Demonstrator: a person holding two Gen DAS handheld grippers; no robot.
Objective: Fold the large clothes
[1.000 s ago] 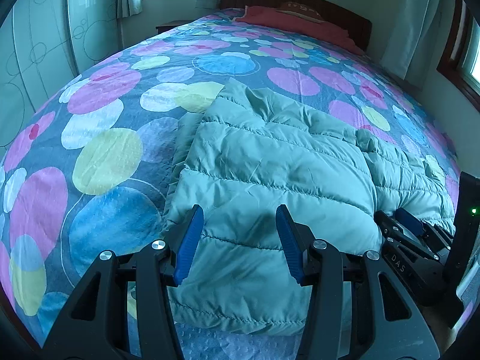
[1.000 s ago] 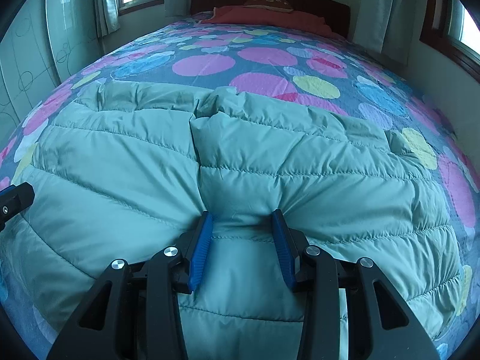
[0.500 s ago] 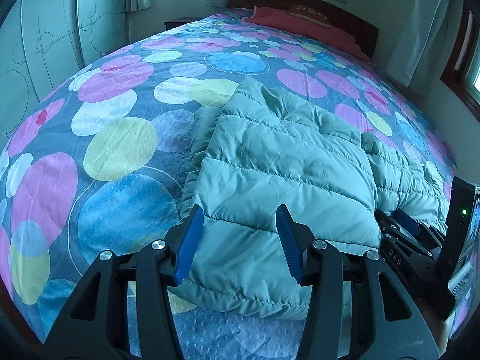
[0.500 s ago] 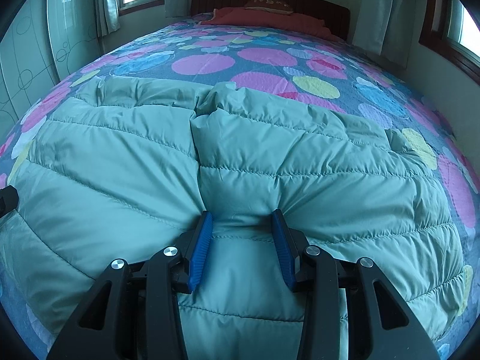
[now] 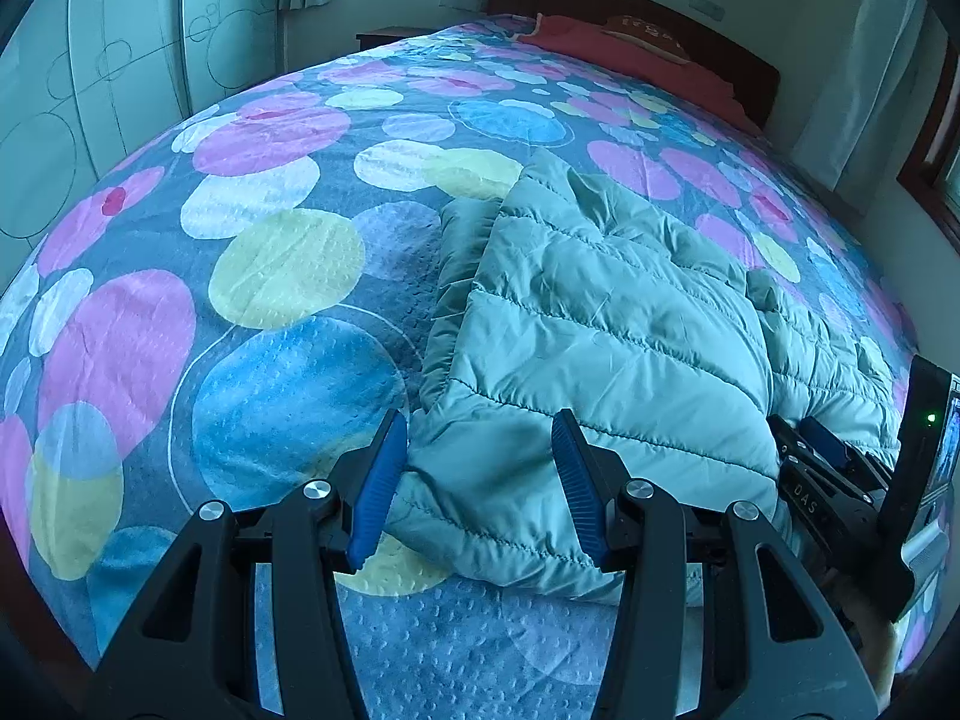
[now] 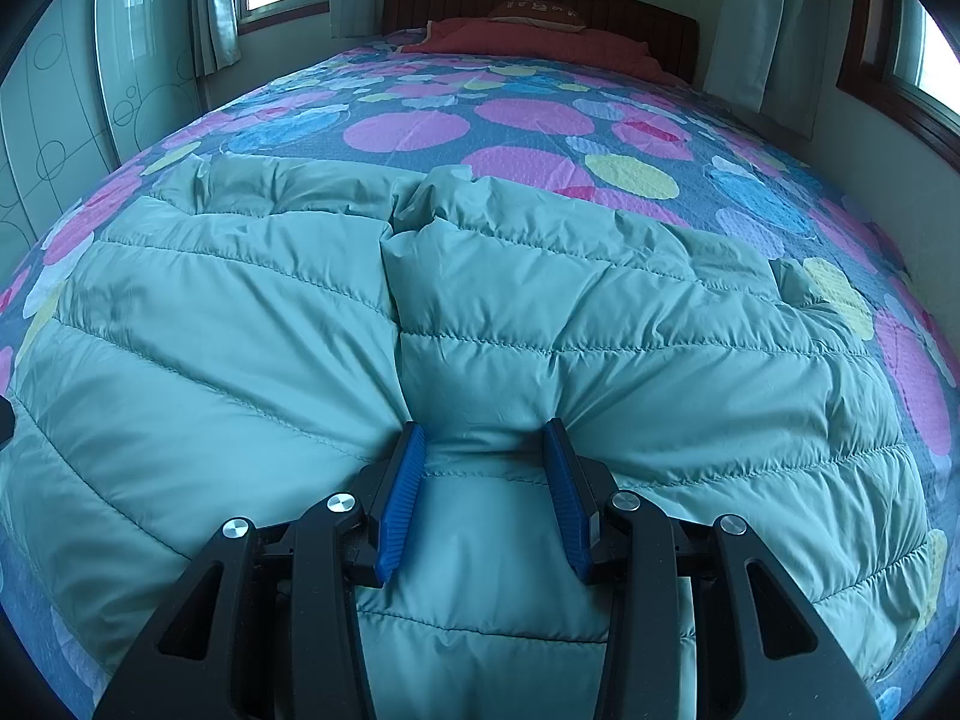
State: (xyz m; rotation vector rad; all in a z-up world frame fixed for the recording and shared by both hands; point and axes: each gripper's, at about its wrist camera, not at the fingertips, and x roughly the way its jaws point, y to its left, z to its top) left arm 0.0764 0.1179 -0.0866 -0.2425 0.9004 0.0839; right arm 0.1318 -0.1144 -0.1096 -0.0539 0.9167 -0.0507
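A pale green quilted puffer jacket (image 6: 540,324) is spread across the near end of the bed, on a bedspread (image 5: 288,252) printed with pink, blue and yellow circles. A seam where two panels meet is seen running down the jacket's middle in the right wrist view. The right gripper (image 6: 483,483) is set on the jacket's near portion, jaws apart, with puffed fabric bulging between the blue pads (image 6: 401,504); whether the fabric is pinched cannot be told. The left gripper (image 5: 480,483) is held with jaws apart over the jacket's near left corner, its blue pads (image 5: 378,489) flanking the hem. Beyond the jacket, a red pillow (image 6: 528,39) lies against the dark wooden headboard (image 6: 636,15).
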